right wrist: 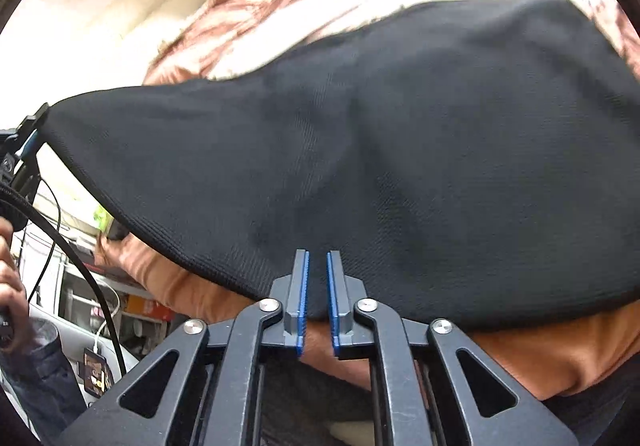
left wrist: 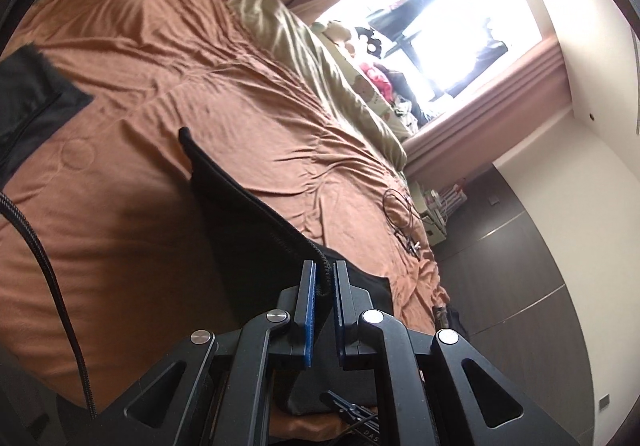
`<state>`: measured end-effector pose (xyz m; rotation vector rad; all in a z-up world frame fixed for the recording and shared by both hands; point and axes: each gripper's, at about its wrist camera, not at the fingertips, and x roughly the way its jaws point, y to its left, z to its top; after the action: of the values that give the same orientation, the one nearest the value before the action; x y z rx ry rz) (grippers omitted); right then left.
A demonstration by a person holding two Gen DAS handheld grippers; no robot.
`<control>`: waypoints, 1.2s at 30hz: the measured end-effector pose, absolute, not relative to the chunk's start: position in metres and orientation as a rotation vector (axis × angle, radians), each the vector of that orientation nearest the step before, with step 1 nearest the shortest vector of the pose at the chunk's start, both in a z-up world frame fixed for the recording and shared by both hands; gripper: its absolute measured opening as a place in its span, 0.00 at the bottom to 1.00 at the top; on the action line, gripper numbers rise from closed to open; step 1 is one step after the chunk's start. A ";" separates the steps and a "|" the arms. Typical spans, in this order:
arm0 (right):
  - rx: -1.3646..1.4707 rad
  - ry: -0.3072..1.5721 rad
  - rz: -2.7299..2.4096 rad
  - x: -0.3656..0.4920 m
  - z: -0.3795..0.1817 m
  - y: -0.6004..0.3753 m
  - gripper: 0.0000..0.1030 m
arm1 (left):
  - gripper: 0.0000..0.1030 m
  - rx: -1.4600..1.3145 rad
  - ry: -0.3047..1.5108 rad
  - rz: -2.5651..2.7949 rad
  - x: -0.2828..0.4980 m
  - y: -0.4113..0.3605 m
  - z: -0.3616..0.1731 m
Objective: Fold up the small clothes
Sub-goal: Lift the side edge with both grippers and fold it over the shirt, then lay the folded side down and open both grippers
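A small black knit garment point(right wrist: 380, 149) hangs stretched above the brown bedsheet point(left wrist: 168, 93). My left gripper point(left wrist: 324, 266) is shut on its ribbed hem, and the cloth point(left wrist: 248, 213) runs away from the fingers as a raised sheet. My right gripper point(right wrist: 318, 256) is shut on the near edge of the same garment, which fills most of the right wrist view. The left gripper also shows at the garment's far left corner in the right wrist view point(right wrist: 28, 137). The garment is lifted and spread between both grippers.
Another black cloth point(left wrist: 28, 105) lies on the sheet at the left. A beige duvet point(left wrist: 304, 45) and soft toys point(left wrist: 360, 45) line the bed's far side by the bright window. A cable loop point(left wrist: 404, 213) lies on the bed. A braided cable point(left wrist: 44, 270) hangs at the left.
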<state>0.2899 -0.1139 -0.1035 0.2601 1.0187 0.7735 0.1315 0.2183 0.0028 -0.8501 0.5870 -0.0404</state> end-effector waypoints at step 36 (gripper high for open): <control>0.528 0.834 0.621 0.272 -0.107 -0.348 0.53 | 0.08 -0.524 0.869 -0.361 0.285 -0.048 0.013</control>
<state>0.2718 -0.3477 -0.1072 0.5277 0.8338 0.6213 0.2847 -0.0478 0.0130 -0.5237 0.8694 -0.3607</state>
